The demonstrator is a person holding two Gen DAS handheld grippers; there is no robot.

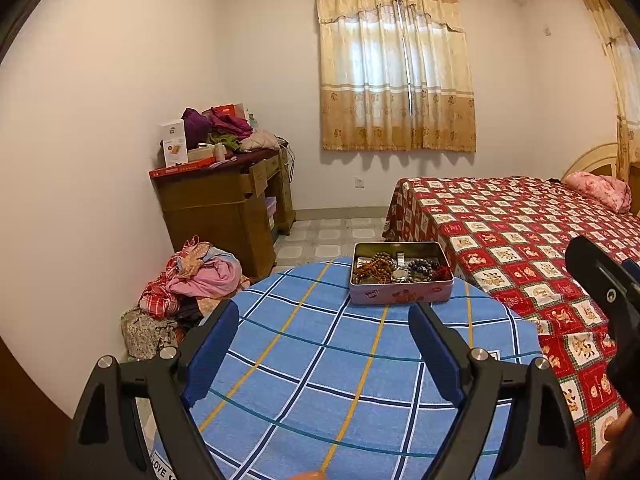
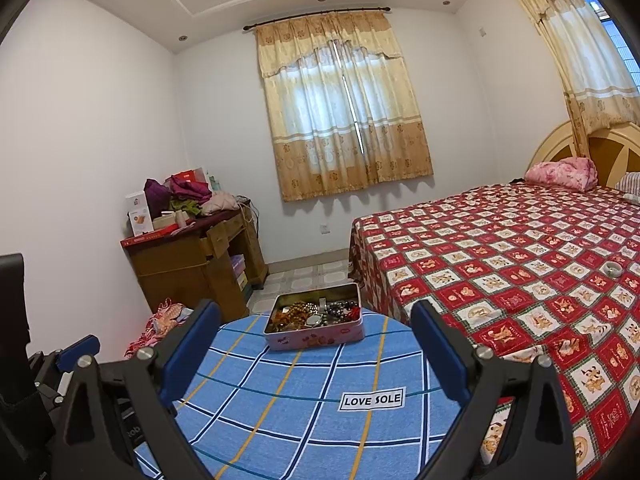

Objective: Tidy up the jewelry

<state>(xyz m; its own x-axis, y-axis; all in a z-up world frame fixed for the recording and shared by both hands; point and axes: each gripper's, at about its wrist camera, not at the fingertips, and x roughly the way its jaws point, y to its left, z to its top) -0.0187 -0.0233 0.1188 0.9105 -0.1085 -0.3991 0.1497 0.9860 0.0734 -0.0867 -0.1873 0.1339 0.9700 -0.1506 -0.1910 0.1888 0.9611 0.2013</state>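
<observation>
An open pink tin (image 1: 400, 292) stands at the far edge of a small round table under a blue checked cloth (image 1: 312, 360). It holds several bead bracelets and a silver watch (image 1: 400, 274). My left gripper (image 1: 324, 320) is open and empty, well short of the tin. In the right wrist view the tin (image 2: 316, 336) holds the same jewelry, and my right gripper (image 2: 316, 320) is open and empty, back from it. A pale bangle (image 2: 612, 269) lies on the bed at far right.
A bed with a red patterned cover (image 2: 520, 264) runs along the table's right side. A wooden desk piled with clothes and boxes (image 1: 224, 196) stands at the left wall. A heap of clothes (image 1: 192, 276) lies on the floor beside the table.
</observation>
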